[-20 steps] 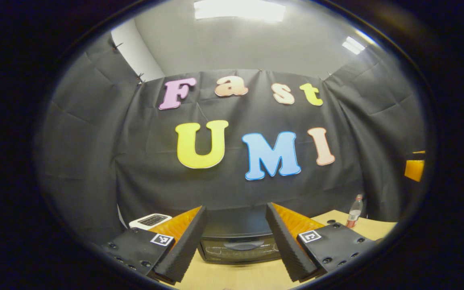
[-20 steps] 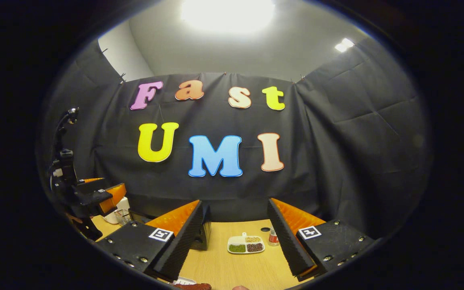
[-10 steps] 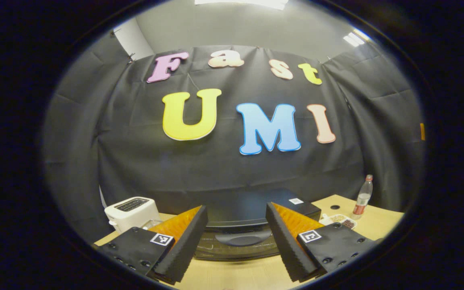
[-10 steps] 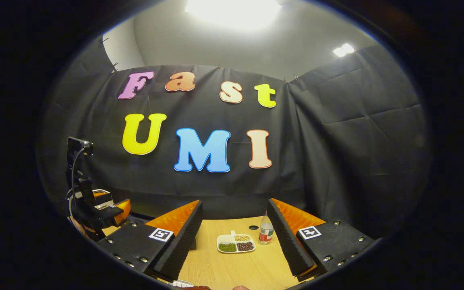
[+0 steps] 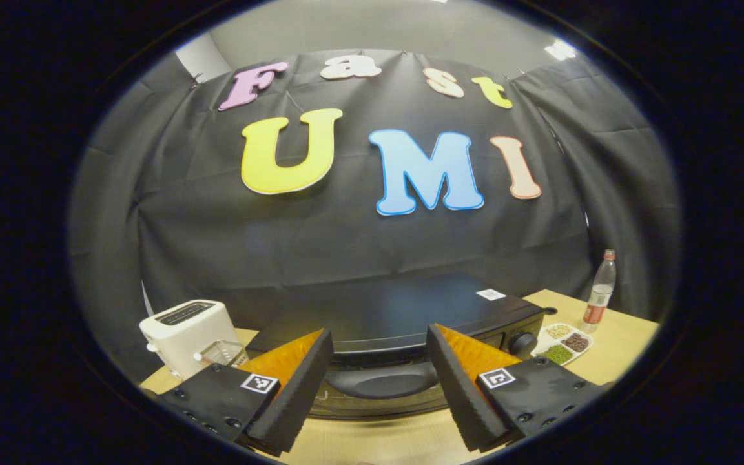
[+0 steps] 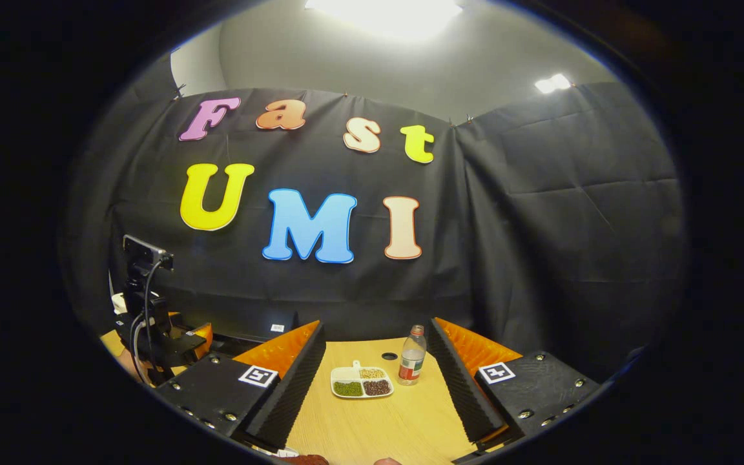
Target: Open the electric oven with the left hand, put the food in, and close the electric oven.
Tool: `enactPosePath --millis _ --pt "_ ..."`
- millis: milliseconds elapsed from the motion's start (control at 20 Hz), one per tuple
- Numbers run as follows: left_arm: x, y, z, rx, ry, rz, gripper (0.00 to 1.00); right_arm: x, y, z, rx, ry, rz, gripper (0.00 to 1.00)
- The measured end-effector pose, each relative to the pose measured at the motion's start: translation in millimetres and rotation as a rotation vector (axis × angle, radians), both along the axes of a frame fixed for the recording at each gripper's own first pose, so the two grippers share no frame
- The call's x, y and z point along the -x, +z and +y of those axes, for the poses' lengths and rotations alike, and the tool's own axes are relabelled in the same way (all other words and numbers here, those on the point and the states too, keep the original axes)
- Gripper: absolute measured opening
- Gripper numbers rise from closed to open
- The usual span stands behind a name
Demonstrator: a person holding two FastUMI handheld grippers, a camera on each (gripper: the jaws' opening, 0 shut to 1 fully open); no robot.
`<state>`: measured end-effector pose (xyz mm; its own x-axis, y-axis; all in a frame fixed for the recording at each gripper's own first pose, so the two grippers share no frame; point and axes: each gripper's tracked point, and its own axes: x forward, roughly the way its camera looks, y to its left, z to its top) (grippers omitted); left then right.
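The black electric oven [image 5: 404, 310] stands on the wooden table straight ahead in the left gripper view, door closed, its curved handle [image 5: 382, 383] low on the front. My left gripper [image 5: 378, 387] is open, with the handle showing between its fingers just ahead. A white divided plate of food [image 6: 360, 382] lies on the table ahead of my open right gripper [image 6: 378, 394], which holds nothing; the plate [image 5: 560, 342] also sits right of the oven. The left gripper [image 6: 165, 345] appears at the left of the right gripper view, near the oven's corner [image 6: 262, 326].
A white toaster [image 5: 185, 332] stands left of the oven. A plastic bottle with a red label [image 6: 412, 363] stands by the food plate, seen too as the bottle [image 5: 599, 292] at the far right. A small dark hole [image 6: 389, 356] marks the tabletop [image 6: 378, 426].
Both views have tilted downward. The left gripper has come closer to the oven, which now looms larger with its handle between the fingers. The plate and bottle have shifted up in the right gripper view.
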<state>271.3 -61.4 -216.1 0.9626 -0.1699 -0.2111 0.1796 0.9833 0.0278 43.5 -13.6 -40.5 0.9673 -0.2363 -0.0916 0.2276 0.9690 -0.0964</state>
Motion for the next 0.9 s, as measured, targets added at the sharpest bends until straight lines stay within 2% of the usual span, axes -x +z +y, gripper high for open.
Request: enactPosePath --millis 250,350,500,900 --pt "-5 -23 -7 -0.011 0.01 0.031 0.98 4 -7 -6 0.005 -0.002 0.032 0.97" --pt "-4 -23 -7 0.001 0.026 0.015 1.0 4 -6 -8 0.013 0.001 0.035 0.97" --pt "0 -27 -5 0.032 0.045 0.017 0.97 5 -4 -10 0.021 0.01 0.036 0.97" --pt "34 -27 -3 0.02 0.067 0.001 1.0 2 2 -11 0.016 0.064 0.023 0.97"
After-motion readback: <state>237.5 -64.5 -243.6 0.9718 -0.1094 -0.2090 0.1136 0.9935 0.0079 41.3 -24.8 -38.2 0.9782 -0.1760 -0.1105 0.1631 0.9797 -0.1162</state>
